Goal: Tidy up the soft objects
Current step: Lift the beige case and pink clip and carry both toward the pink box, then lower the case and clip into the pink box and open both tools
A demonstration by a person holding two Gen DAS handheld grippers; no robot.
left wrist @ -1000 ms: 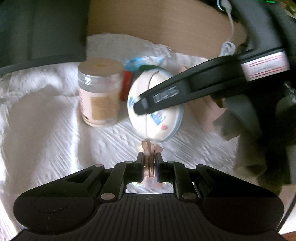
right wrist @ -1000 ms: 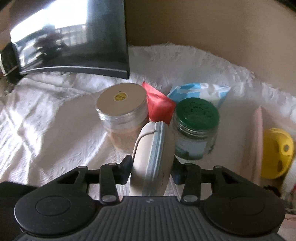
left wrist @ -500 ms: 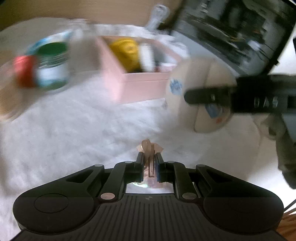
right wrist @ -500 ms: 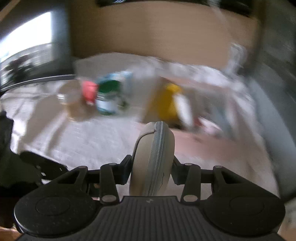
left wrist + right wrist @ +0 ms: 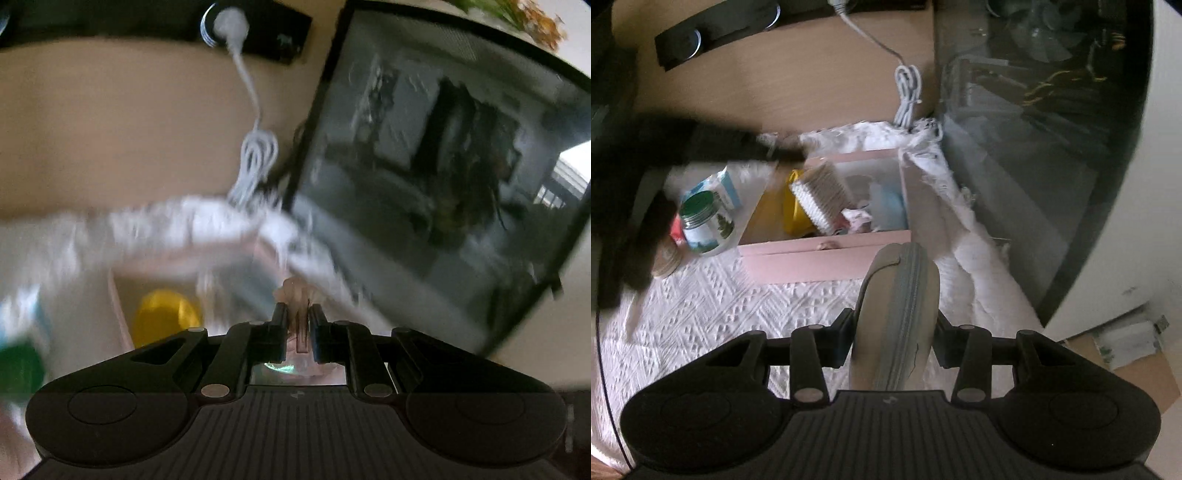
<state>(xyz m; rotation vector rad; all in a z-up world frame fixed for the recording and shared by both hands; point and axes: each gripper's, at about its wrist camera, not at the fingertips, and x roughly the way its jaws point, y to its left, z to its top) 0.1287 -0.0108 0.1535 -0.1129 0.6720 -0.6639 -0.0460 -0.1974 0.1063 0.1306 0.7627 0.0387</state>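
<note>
pouch (image 5: pixel 897 314), round, beige, zippered: right gripper (image 5: pixel 892 332) is gripping it between closed jaws, now hanging just short of the pink box (image 5: pixel 827 258) instead of over the jars, so the drop-in looks close. left gripper (image 5: pixel 297 325) is swinging over the same box, jaws pinched on a small pink soft piece (image 5: pixel 296 295). box is already holding a brush (image 5: pixel 820 199) and a yellow item (image 5: pixel 792 214), crowding the landing. green-lidded jar (image 5: pixel 703 225) is standing just left; dark monitor (image 5: pixel 1034 147) is looming right.
</note>
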